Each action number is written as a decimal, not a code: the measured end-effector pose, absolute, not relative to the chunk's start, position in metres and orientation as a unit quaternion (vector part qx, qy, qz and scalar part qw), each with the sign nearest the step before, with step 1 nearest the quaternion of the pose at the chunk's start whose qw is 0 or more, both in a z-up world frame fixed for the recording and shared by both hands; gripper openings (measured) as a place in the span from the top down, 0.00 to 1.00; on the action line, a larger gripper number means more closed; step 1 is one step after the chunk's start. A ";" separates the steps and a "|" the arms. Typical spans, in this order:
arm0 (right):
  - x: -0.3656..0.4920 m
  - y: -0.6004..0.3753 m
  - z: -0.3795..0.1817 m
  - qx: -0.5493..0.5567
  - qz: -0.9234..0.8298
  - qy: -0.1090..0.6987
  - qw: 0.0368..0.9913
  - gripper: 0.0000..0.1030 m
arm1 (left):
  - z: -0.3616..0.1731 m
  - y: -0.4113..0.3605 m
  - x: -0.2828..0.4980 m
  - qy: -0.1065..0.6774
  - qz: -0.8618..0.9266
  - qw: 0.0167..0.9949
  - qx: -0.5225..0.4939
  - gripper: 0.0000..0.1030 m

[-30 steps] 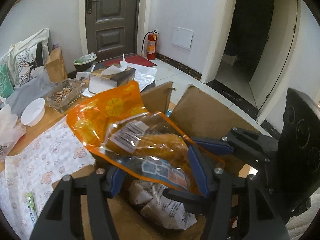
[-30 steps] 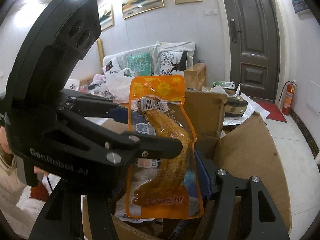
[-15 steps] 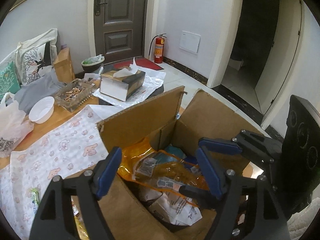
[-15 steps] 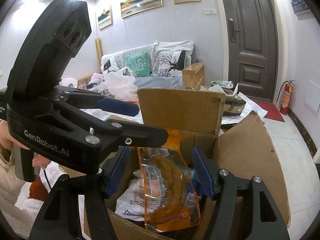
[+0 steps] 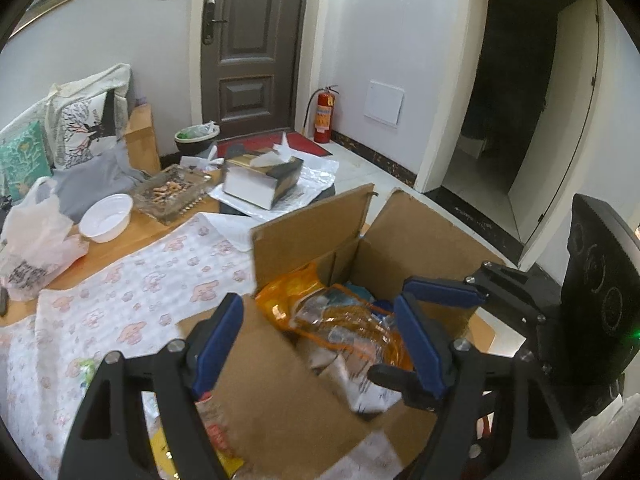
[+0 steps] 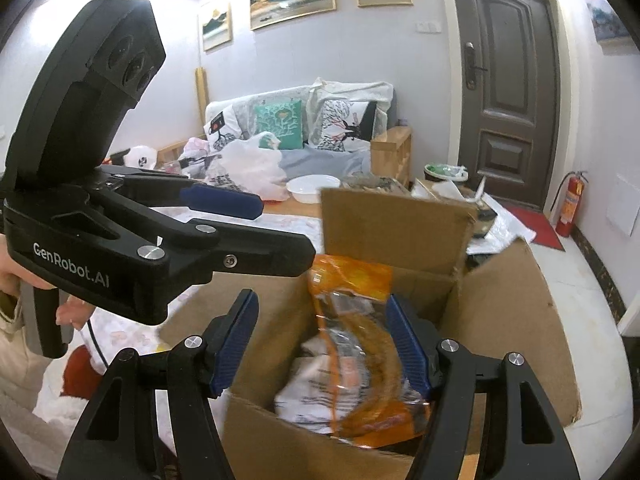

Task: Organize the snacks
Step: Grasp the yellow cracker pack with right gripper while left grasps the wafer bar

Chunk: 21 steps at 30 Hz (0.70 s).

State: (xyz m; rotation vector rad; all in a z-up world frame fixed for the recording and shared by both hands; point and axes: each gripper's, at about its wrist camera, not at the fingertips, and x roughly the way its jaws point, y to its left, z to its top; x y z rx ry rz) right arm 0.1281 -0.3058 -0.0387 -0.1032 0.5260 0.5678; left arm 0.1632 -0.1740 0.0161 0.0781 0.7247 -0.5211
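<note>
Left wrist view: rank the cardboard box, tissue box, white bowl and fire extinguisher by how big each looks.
1. cardboard box, nearest the camera
2. tissue box
3. white bowl
4. fire extinguisher, farthest away, so it only looks smallest

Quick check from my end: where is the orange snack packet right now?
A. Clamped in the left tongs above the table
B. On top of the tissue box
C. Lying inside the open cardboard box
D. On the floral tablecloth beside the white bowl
C: the orange snack packet lies inside the cardboard box on other wrapped snacks, with both tongs open and gripping nothing.
</note>
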 end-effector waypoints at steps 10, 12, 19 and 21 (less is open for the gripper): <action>0.087 -0.219 -0.017 -0.098 0.321 0.243 0.910 0.34 | 0.034 -0.059 0.103 0.314 -0.203 0.927 -0.007 0.24; 0.082 -0.197 -0.018 -0.109 0.333 0.248 0.903 0.34 | 0.031 -0.038 0.095 0.313 -0.194 0.930 -0.018 0.24; 0.082 -0.125 -0.040 -0.134 0.361 0.288 0.877 0.34 | -0.005 0.033 0.080 0.329 -0.164 0.928 -0.058 0.23; 0.085 -0.110 -0.050 -0.134 0.366 0.302 0.870 0.34 | -0.017 0.046 0.081 0.337 -0.158 0.926 -0.065 0.24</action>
